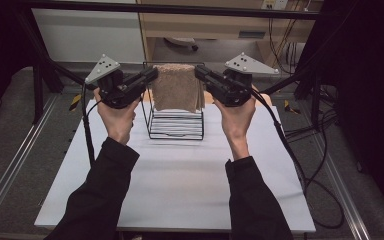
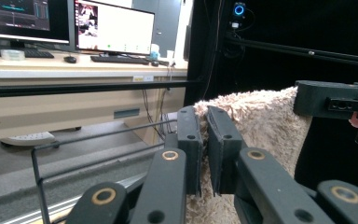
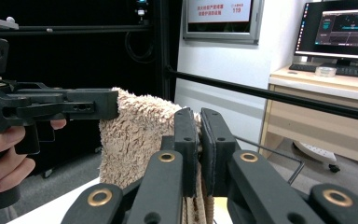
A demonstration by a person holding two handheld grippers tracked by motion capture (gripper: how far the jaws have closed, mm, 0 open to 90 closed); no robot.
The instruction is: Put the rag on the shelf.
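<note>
High view. A tan towel [image 1: 177, 87] was held stretched between the two grippers, just above a wire rack [image 1: 175, 131] that stood on the far half of the white table [image 1: 180, 185]. The left gripper [image 1: 152, 75] was clamped on the towel's left top corner, and the right gripper [image 1: 199, 73] on its right top corner. The towel's lower part hung down inside the rack's frame.

Left gripper view. The black jaws were pressed together on the towel [image 2: 256, 116], with the pile pinched between the pads. The rack's top wire [image 2: 98, 135] was seen to the left of the towel and lower. The right gripper [image 2: 303, 100] was seen biting the towel's far corner.

Right gripper view. The jaws were likewise closed on the towel [image 3: 140, 130], and folded edges were seen below the pads. The left gripper [image 3: 114, 105] was clamped on the far corner. A rack wire [image 3: 279, 156] was seen to the right of the towel.

Technique. The step was judged to be hanging the towel over the rack or lifting it off it. Both corners should be kept level and the top edge taut, the hands should be moved together, and the hanging hem should be kept clear of the rack's wires, so that the light rack is not dragged or tipped.
</note>
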